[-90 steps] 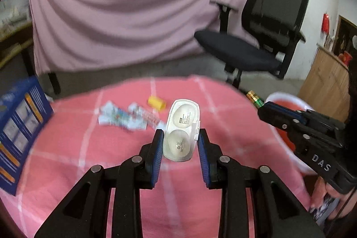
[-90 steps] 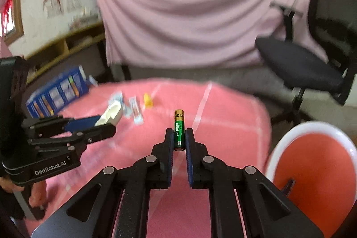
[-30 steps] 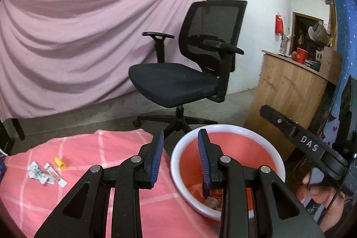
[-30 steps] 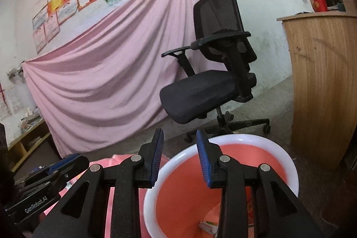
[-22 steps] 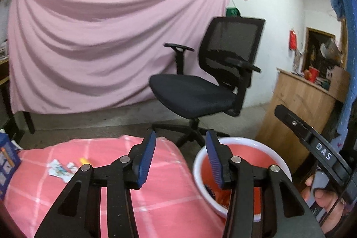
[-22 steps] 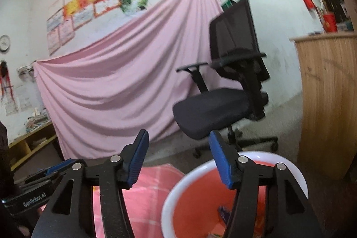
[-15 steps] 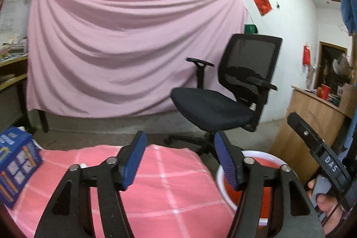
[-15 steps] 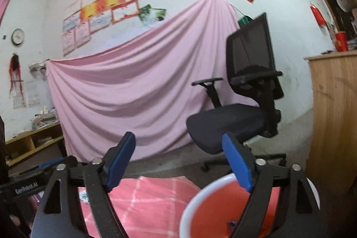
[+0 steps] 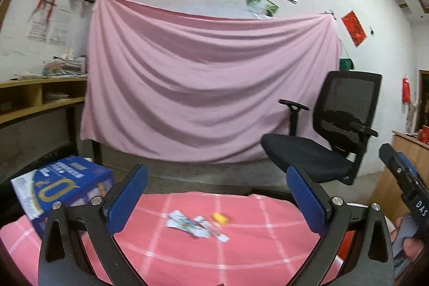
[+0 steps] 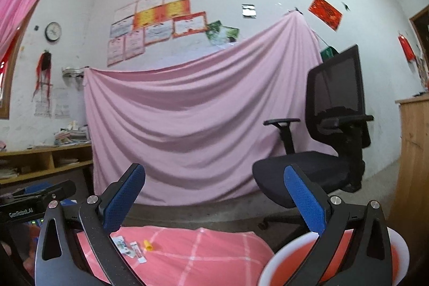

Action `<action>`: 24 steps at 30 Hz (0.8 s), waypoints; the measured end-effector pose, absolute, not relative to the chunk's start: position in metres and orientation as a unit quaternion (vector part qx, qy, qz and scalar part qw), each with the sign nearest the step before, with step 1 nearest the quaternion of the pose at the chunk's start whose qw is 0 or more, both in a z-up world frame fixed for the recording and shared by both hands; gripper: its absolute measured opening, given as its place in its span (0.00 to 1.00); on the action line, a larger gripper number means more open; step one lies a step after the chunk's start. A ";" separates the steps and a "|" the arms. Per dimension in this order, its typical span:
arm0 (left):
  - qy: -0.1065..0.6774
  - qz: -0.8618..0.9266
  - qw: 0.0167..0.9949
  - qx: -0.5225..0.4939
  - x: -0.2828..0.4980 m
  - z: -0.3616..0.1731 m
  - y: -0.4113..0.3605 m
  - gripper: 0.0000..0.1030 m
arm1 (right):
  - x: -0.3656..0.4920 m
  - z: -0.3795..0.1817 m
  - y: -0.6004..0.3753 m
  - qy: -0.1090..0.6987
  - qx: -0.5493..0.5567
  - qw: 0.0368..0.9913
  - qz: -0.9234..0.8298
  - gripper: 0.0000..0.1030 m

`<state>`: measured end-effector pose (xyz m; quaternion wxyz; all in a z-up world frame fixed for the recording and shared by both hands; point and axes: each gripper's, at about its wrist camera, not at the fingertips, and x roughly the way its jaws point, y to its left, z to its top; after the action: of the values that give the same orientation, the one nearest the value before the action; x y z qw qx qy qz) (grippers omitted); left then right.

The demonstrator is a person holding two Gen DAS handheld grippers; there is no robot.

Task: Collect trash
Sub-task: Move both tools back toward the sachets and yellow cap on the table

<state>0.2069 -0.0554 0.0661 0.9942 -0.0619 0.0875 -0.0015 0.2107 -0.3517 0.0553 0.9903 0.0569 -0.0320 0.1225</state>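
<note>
My left gripper is wide open and empty, held above the pink checked tablecloth. On the cloth lie torn paper wrappers and a small yellow piece. My right gripper is wide open and empty, above the near edge of the orange bin with a white rim. The wrappers and the yellow piece also show in the right wrist view. The right gripper's body shows at the right of the left wrist view.
A blue box stands at the table's left edge. A black office chair stands behind the table to the right, before a hanging pink sheet. A wooden cabinet is at the far right, shelves at the left.
Both grippers dropped their items, the white case and the battery, into the bin, opened wide, and swung up and back toward the table. The wrappers are in view again.
</note>
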 end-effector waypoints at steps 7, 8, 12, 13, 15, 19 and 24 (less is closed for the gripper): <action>0.075 0.038 0.995 -0.056 0.202 0.049 -0.025 0.98 | 0.216 0.049 -0.314 -0.042 0.000 0.989 0.144 1.00; 0.080 0.042 0.994 -0.055 0.203 0.045 -0.020 0.98 | 0.218 0.047 -0.309 -0.037 -0.009 0.989 0.145 1.00; 0.104 0.052 0.992 -0.051 0.213 0.034 -0.007 0.98 | 0.231 0.039 -0.288 -0.014 -0.037 0.986 0.161 1.00; 0.110 0.054 0.991 -0.050 0.215 0.030 -0.004 0.98 | 0.235 0.037 -0.283 -0.008 -0.043 0.985 0.166 1.00; 0.120 0.054 0.990 -0.049 0.221 0.026 0.002 0.98 | 0.240 0.033 -0.274 0.003 -0.053 0.984 0.172 1.00; 0.158 0.047 0.985 -0.047 0.238 0.015 0.007 0.98 | 0.256 0.025 -0.264 0.034 -0.058 0.981 0.184 1.00; 0.227 0.028 0.973 -0.041 0.266 0.000 0.008 0.98 | 0.288 0.011 -0.254 0.103 -0.054 0.971 0.211 0.98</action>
<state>0.2664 0.0084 -0.0003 0.9726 -0.0409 0.2273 0.0277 0.2882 -0.2543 0.0112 0.9706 -0.0539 0.1030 0.2110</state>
